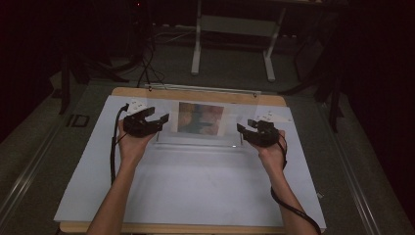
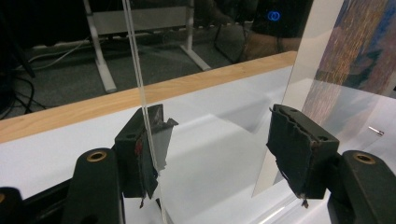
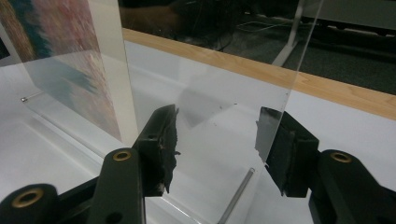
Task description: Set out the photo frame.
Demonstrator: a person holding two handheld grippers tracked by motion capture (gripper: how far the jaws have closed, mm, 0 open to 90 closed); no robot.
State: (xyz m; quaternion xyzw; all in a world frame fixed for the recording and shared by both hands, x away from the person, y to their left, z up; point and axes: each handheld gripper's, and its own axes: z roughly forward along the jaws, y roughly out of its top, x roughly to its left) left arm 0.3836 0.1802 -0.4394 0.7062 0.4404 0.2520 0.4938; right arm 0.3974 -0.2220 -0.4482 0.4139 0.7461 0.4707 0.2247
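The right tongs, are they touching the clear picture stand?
Cannot tell. In the right gripper view the right tongs straddle the clear picture stand's edge; the panel looks close to one pad, but no contact shows plainly.

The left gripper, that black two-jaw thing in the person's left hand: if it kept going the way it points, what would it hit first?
Probably nothing new: the left gripper already straddles the clear acrylic picture frame, whose side edge stands by one jaw. Pushed on, the panel would likely slide deeper between its open jaws; beyond lies the white table sheet.

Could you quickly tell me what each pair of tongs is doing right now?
Left tongs: open, straddling the clear acrylic picture frame's edge.
Right tongs: open around its other edge.
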